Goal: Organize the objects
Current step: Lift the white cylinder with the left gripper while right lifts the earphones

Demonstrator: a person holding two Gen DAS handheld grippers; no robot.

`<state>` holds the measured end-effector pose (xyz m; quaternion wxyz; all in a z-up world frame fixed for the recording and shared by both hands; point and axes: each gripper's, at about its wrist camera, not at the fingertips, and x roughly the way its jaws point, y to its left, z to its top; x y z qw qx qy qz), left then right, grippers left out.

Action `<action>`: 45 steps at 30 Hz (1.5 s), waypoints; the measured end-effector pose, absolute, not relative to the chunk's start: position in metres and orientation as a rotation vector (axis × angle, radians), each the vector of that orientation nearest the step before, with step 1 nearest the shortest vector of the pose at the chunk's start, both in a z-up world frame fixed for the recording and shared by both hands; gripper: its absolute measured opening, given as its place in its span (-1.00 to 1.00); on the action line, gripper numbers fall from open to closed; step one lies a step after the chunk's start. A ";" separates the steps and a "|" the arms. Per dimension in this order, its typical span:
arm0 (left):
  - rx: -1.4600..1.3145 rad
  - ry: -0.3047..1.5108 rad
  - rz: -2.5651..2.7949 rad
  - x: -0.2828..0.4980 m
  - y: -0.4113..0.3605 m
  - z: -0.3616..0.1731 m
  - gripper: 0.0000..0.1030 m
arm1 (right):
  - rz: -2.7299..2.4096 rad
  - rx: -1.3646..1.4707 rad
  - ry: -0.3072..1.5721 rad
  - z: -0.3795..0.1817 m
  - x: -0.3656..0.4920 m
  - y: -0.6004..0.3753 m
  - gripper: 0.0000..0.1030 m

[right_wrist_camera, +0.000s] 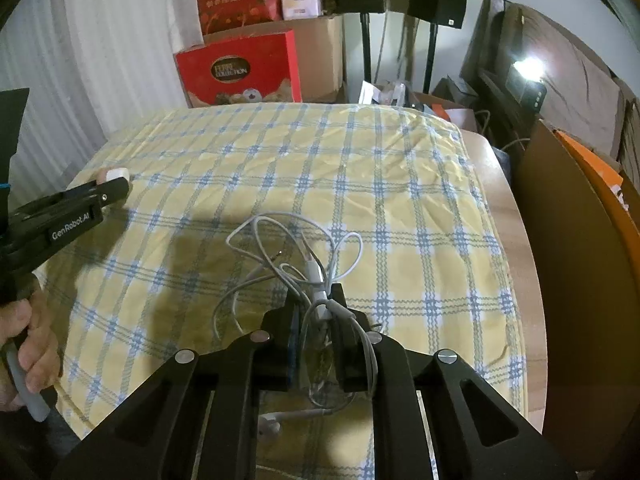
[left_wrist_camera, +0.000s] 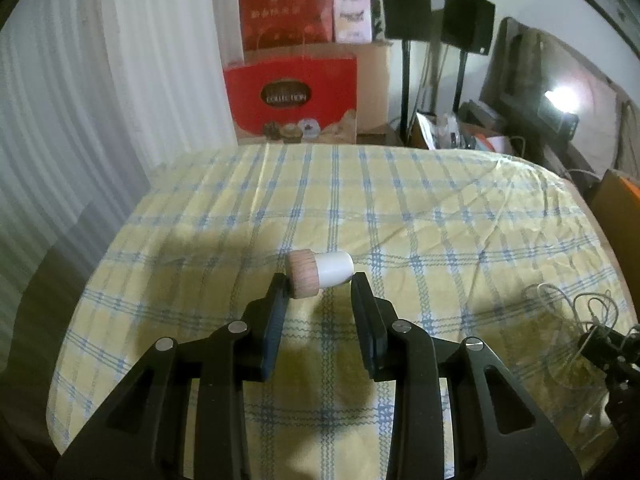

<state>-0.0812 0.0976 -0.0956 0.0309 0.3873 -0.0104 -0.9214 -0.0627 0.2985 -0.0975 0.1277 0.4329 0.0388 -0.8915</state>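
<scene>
Stopper (left_wrist_camera: pixel 320 273) between half-open left jaws

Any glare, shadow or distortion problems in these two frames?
Left wrist view: bright lamp glare at far right, fisheye bending the tablecloth edges, left gripper casting a shadow beneath it. Right wrist view: same glare, dark vignetted corners, shadow left of the earphone cable.

Dim, warm indoor light in both views. A bright lamp (left_wrist_camera: pixel 562 98) flares at two o'clock, blown out white. Soft shadows from the grippers spread over the checked tablecloth (left_wrist_camera: pixel 440 216) toward seven o'clock. Heavy fisheye bending and dark vignette at the corners; the background boxes look slightly soft.
</scene>
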 end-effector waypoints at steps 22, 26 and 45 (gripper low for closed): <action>0.911 -0.008 -2.981 -0.038 0.090 -0.027 -0.42 | -2.676 1.021 0.054 -0.029 -0.035 0.304 -0.82; 0.859 0.006 -2.994 -0.032 0.085 -0.014 -0.42 | -2.678 1.005 0.063 -0.023 -0.032 0.300 -0.82; 0.776 -0.004 -3.002 -0.013 0.084 0.011 -0.42 | -2.718 0.915 0.036 0.005 -0.002 0.334 -0.82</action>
